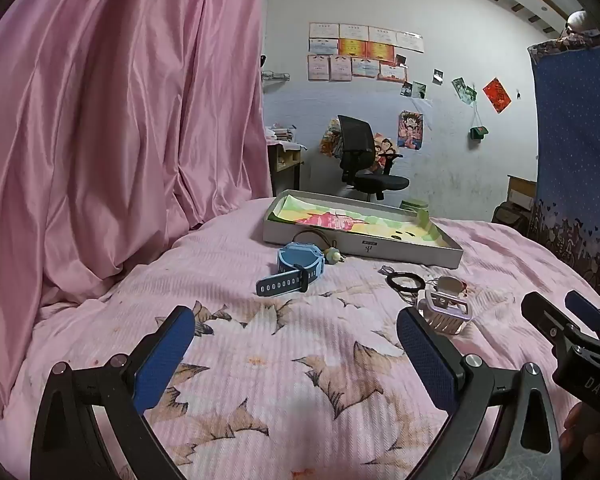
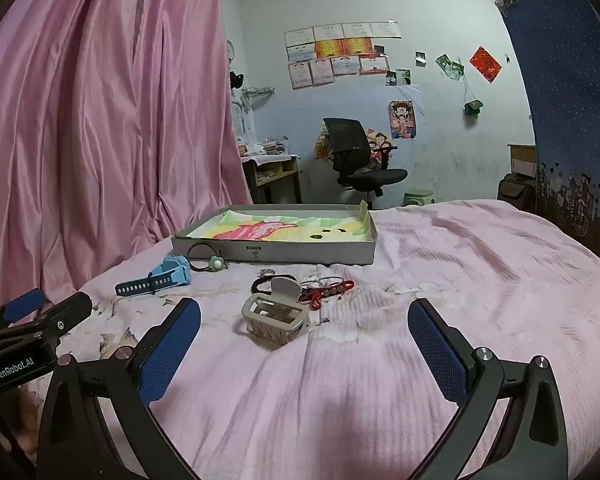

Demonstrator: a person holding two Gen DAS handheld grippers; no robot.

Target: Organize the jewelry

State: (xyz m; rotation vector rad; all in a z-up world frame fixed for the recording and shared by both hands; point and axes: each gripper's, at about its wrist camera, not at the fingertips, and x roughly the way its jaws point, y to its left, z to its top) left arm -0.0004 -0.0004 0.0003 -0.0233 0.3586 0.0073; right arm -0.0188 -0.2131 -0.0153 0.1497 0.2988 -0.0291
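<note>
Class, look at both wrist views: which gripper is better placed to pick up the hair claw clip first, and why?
Probably the right gripper: its open jaws face the hair claw clip almost head-on. From the left gripper, also open, the clip lies off beyond its right finger.

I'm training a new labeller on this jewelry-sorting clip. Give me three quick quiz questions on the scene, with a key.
1. True or false: the blue watch lies inside the grey box.
2. What lies nearest the right gripper: A the hair claw clip, B the watch, C the red bracelet?
3. Is either the right gripper or the left gripper holding anything?

Key: 1 false, it lies on the bedspread in front of the box; 2 A; 3 no, both are open and empty.
</note>
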